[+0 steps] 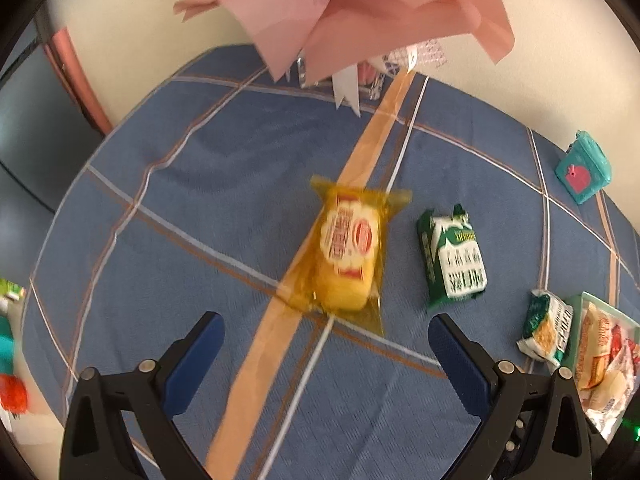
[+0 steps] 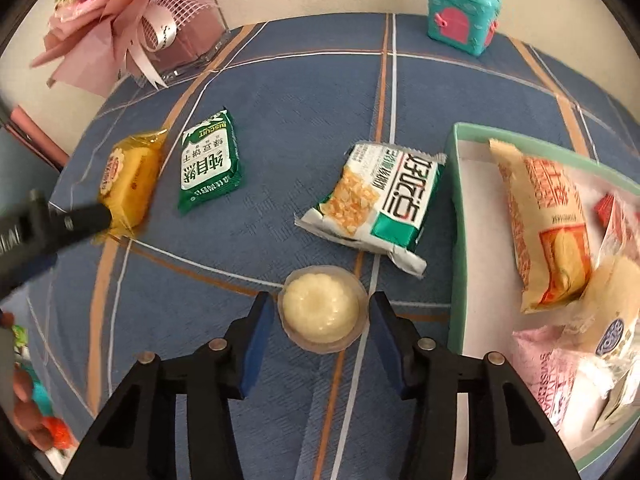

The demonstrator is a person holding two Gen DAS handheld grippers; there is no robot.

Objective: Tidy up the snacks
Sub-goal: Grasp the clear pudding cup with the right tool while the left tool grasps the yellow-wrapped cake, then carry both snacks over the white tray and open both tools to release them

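Note:
A yellow cake packet (image 1: pixel 349 254) lies on the blue checked tablecloth, just ahead of my open, empty left gripper (image 1: pixel 326 334). It also shows in the right wrist view (image 2: pixel 130 180), with a left finger at its near end. My right gripper (image 2: pixel 322 316) stands open around a clear cup with a pale round pastry (image 2: pixel 321 309); the pads flank it without visibly pressing. A green biscuit packet (image 2: pixel 210 164) (image 1: pixel 452 258) and a white-green cracker packet (image 2: pixel 378 200) (image 1: pixel 546 330) lie on the cloth. A mint-rimmed box (image 2: pixel 458 216) (image 1: pixel 576 320) at right holds several snack packets.
A pink paper bouquet (image 2: pixel 120 8) (image 1: pixel 352 4) in a clear holder stands at the back left. A teal toy case (image 2: pixel 460 14) (image 1: pixel 584 168) stands at the back right. Teal and red items (image 1: pixel 10 360) sit at the left table edge.

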